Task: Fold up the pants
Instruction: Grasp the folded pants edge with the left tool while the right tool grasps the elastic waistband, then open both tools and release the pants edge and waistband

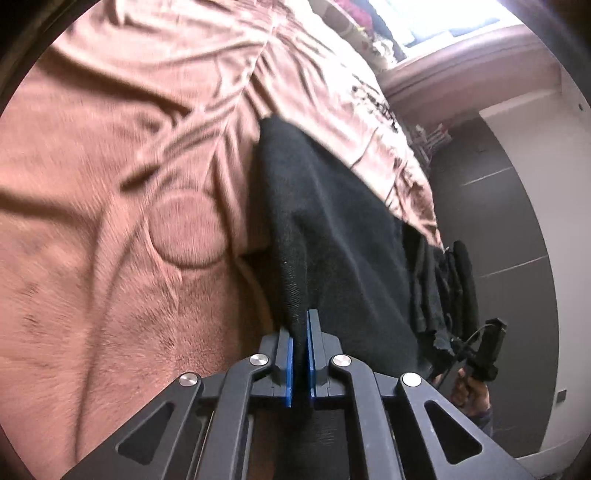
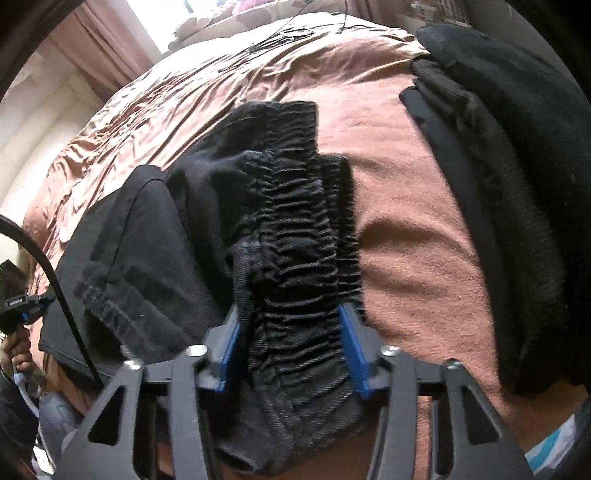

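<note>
The black pants (image 1: 325, 236) hang in a long fold over a bed with a pink-brown cover. My left gripper (image 1: 301, 332) is shut on a fold of their cloth, blue pads nearly touching. In the right wrist view the elastic ruched waistband (image 2: 295, 236) of the pants runs between the two blue pads. My right gripper (image 2: 291, 325) is shut on that thick waistband, the pads held wide by the bunched cloth. The right gripper (image 1: 487, 350) also shows at the lower right of the left wrist view, with a hand on it.
The pink-brown bed cover (image 1: 110, 184) fills most of both views, creased, with a round raised mark (image 1: 188, 229). A pile of folded black clothes (image 2: 517, 184) lies at the right of the bed. Grey floor (image 1: 509, 221) and a window (image 1: 443, 18) lie beyond the bed's edge.
</note>
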`<state>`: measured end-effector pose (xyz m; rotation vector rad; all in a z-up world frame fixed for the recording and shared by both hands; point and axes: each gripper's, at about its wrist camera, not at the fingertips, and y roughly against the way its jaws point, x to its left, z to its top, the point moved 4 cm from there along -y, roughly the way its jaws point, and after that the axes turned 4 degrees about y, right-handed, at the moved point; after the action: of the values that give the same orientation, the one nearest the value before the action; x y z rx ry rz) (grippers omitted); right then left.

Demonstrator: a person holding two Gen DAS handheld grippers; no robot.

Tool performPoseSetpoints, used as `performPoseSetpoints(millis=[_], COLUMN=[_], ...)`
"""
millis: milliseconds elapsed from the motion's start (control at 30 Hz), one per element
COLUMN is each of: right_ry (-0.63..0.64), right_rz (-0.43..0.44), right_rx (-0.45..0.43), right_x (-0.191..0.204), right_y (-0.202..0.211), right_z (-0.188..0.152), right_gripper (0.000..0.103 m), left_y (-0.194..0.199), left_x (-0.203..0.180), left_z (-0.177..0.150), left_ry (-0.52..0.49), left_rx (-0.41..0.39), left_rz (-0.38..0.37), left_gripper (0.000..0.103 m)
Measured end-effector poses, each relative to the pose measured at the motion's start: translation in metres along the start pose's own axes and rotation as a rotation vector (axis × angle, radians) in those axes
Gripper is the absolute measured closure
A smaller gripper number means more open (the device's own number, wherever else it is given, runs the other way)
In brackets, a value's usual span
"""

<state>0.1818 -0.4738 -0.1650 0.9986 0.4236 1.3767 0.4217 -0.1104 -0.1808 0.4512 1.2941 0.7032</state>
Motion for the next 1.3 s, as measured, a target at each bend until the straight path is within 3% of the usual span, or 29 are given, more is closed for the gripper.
performPoseSetpoints(millis=[267, 767, 967, 1300], right_ry=[0.006, 0.105, 0.14, 0.157], right_rz=[0.019, 0.141, 0.169, 0.097], right_rx=[0.012, 0.048, 0.07, 0.098], right_x=[0.027, 0.125, 0.152, 0.163], right_y=[-0.008, -0.056, -0.073, -0.079], right_z=[0.003, 0.021, 0.021, 0.022], right_gripper=[0.061, 0.062, 0.063, 0.092], left_y=[0.036, 0.126, 0.151, 0.132], left_x=[-0.005, 0.066, 0.099, 0.121], left_z=[0.01, 0.015, 0.011, -0.005], left_ry=[-0.016, 0.064, 0.101, 0.145], left_rx=[-0.056, -0.202, -0.227, -0.18], left_rz=[0.023, 0.068, 0.073, 0.094], left_gripper=[0.097, 0.097, 0.097, 0.097])
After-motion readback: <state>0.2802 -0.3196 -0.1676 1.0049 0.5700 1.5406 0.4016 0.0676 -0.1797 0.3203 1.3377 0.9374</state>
